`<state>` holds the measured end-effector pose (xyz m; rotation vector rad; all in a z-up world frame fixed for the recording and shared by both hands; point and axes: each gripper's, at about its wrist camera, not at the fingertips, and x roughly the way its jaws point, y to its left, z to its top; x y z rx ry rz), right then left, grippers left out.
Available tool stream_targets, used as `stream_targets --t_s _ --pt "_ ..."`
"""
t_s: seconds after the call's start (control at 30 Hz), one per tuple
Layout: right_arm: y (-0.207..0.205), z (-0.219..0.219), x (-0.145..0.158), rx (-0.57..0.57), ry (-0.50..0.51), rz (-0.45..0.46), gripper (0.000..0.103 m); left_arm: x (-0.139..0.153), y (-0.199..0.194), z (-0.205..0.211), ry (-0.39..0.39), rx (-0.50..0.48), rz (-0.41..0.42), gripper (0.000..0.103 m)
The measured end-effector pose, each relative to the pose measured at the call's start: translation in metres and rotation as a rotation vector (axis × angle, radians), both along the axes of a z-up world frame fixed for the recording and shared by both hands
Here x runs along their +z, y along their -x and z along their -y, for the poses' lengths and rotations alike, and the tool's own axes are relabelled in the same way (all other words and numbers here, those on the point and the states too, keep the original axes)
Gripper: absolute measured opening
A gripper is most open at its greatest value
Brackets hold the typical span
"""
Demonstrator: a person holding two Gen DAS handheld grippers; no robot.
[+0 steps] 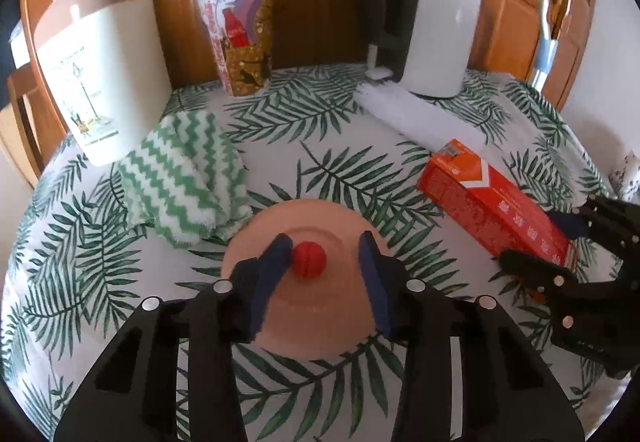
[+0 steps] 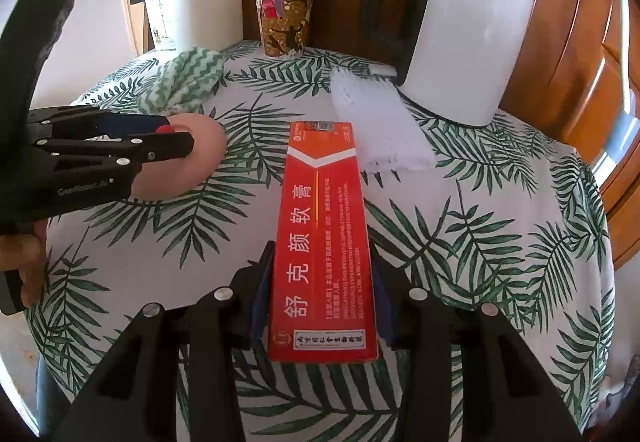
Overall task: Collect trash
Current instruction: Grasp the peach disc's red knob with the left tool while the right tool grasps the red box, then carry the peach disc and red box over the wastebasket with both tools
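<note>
My right hand-held gripper (image 2: 322, 306) is pinching the near end of the red box (image 2: 324, 242), which is lying flat on the tabletop (image 2: 500, 242). My left hand-held gripper (image 1: 324, 266) is spread around the red cap (image 1: 308, 260) on the pink plate (image 1: 320, 330). Nothing looks binned yet; the foam net (image 2: 376, 125) is lying ahead of the box.

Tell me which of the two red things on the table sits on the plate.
The small red ball, resting on the pink plate between the open left gripper fingers. The other, a long red box, lies flat on the leaf-print tablecloth, straddled by the right gripper.
</note>
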<state>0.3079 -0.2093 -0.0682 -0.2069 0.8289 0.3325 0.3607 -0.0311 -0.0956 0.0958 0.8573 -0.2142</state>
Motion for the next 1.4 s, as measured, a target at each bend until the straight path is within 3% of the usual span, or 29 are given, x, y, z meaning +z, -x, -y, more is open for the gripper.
stream_targets --t_s 0.37,0.47,0.7,0.8,0.9,0.97,1.0,1.03,1.1,1.17,1.4 --pt "0.000 -0.001 0.000 0.003 0.010 0.009 0.042 0.000 -0.003 -0.009 0.029 0.046 -0.012 0.039" --pt "0.000 -0.001 -0.001 0.004 0.012 0.011 0.044 -0.002 -0.005 -0.009 0.025 0.040 -0.028 0.032" --pt "0.000 -0.002 0.000 0.015 0.010 0.013 0.054 -0.001 -0.004 -0.007 0.011 0.044 -0.027 0.023" --pt "-0.001 0.001 0.005 -0.016 0.009 0.049 0.070 -0.002 -0.003 -0.007 -0.004 0.043 -0.022 0.023" --pt "-0.011 -0.001 0.003 -0.015 0.012 0.021 0.071 -0.003 -0.004 -0.009 -0.006 0.041 -0.029 0.023" --pt "-0.021 -0.005 -0.003 0.001 0.015 -0.023 0.063 -0.003 -0.004 -0.006 -0.018 0.040 -0.031 0.023" --pt "-0.023 -0.005 -0.003 0.016 -0.024 -0.040 0.048 -0.004 -0.005 -0.004 -0.035 0.040 -0.032 0.023" --pt "-0.023 -0.007 -0.003 0.022 -0.028 -0.047 0.041 -0.004 -0.005 -0.002 -0.046 0.039 -0.030 0.023" --pt "-0.020 -0.013 -0.002 0.024 0.007 -0.025 0.040 -0.004 -0.004 -0.001 -0.062 0.038 -0.022 0.023" --pt "-0.018 -0.012 -0.003 0.026 -0.041 -0.040 0.040 -0.004 -0.003 -0.002 -0.055 0.040 -0.014 0.023" --pt "0.014 -0.009 0.011 -0.004 -0.059 0.021 0.040 0.004 0.020 -0.005 -0.016 0.031 0.025 0.023"
